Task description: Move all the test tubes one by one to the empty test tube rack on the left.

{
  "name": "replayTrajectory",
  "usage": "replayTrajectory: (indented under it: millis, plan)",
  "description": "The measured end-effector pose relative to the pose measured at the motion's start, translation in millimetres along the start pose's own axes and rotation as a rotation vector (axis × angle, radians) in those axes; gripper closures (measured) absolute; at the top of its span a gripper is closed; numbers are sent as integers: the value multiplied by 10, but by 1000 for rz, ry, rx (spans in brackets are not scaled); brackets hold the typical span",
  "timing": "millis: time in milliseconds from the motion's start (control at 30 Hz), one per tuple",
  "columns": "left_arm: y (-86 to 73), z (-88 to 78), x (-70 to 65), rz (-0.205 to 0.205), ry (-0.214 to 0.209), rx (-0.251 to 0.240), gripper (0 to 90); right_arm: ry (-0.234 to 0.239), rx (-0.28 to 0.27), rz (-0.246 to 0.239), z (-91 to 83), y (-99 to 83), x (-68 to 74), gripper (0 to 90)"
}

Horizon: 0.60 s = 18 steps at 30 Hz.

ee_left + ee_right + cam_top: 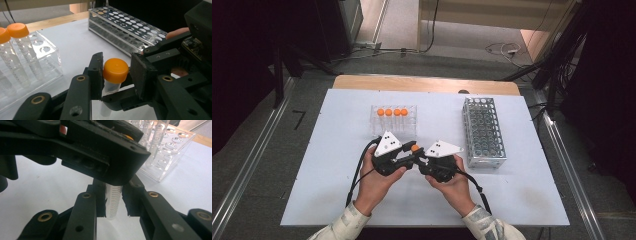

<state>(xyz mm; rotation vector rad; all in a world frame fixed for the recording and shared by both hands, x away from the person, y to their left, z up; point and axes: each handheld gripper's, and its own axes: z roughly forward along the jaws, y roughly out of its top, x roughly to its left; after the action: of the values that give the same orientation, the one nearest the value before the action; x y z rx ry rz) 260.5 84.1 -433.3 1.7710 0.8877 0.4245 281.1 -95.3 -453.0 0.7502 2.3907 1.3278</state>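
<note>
The table [337, 200] fills the middle of the high view under a pale blue-white sheet, with a strip of bare wood at its far edge. Grey floor, metal rails and loose cables lie around it, and dark equipment stands in the upper corners.

On the sheet, right of centre, lies the metal rack [483, 132], its many holes all vacant as far as can be seen. Upper centre stands the clear rack [394, 121], holding four orange-capped tubes.

Low in the middle, the person's hands bring the two tools together. The right gripper [113, 206] is closed on the body of the tube [113, 202], its pads pressing the graduated wall on both sides. The left gripper [116, 73] has its jaws around the orange cap [115, 70]: the left-hand pad touches the cap, while the right-hand pad looks a sliver off it, so I cannot tell if this grip is firm.

My reading is that the work is at an early stage: one tube is out of the clear rack and held just above the sheet between both tools, probably for uncapping or a handover. Four tubes remain to be dealt with, and nothing has reached the metal rack.
</note>
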Motion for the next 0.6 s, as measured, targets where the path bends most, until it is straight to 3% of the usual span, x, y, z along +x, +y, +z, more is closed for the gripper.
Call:
replayTrajectory:
  millis: [500, 600]
  plan:
    - [-5, -7, 8, 11, 13, 2, 692, 6, 0, -6, -3, -1, 11, 713]
    - [-5, -10, 16, 12, 15, 4, 694, 15, -6, 2, -8, 0, 10, 633]
